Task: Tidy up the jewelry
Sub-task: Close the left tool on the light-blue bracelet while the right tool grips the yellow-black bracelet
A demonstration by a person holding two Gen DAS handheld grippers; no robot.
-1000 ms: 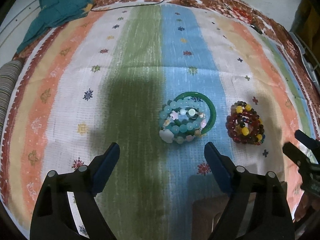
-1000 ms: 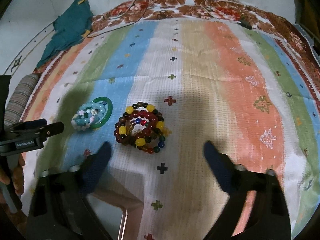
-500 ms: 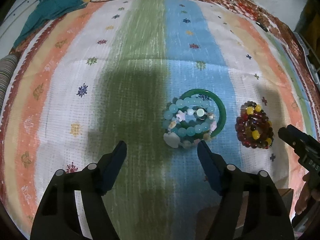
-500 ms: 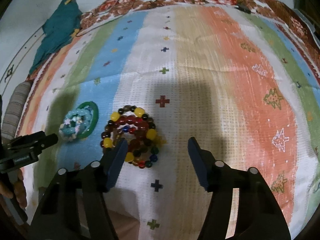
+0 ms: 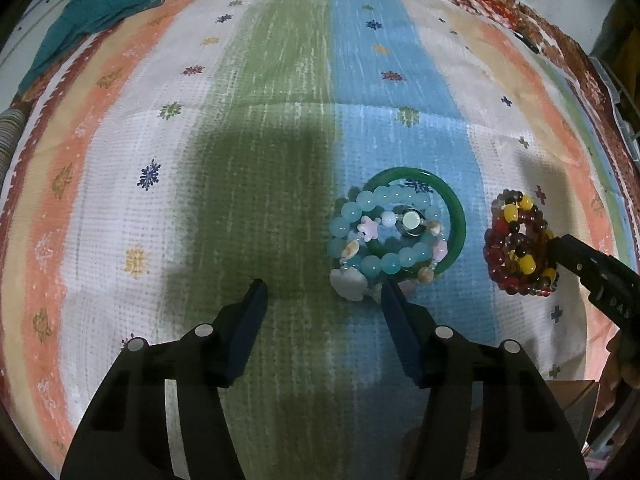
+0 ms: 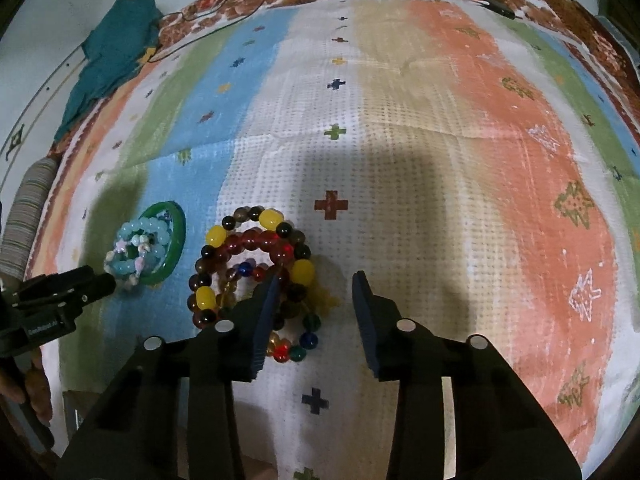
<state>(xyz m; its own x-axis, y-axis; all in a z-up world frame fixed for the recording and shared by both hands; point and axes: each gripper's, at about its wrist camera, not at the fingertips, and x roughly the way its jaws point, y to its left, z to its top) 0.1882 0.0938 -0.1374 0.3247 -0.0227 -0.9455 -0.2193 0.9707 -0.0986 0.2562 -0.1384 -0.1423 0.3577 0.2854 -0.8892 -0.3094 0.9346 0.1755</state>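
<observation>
both grippers have been brought lower and nearer to the jewelry since a second ago, and on both the jaws have just been closing. the left gripper (image 5: 322,294) is now roughly half open; its right finger tip is seen at the near edge of the pale blue bead pile (image 5: 380,240), which lies partly over a green bangle (image 5: 456,216) on the blue stripe of the striped cloth (image 5: 280,80), but the gap between the jaws holds only cloth and nothing is gripped. the right gripper (image 6: 318,280) has been narrowed further, to about a third open. its left finger is lowered over the red and yellow bead pile (image 6: 248,256), and a few beads and a yellow tassel lie in the gap, yet no pinch can be confirmed and the pile rests flat on the white stripe. the 2 piles lie near each other but apart. from this it is judged that 2 pickups are being set up at once; the left gripper appears offset to the side of its pile and may need shifting before a grasp is made.
</observation>
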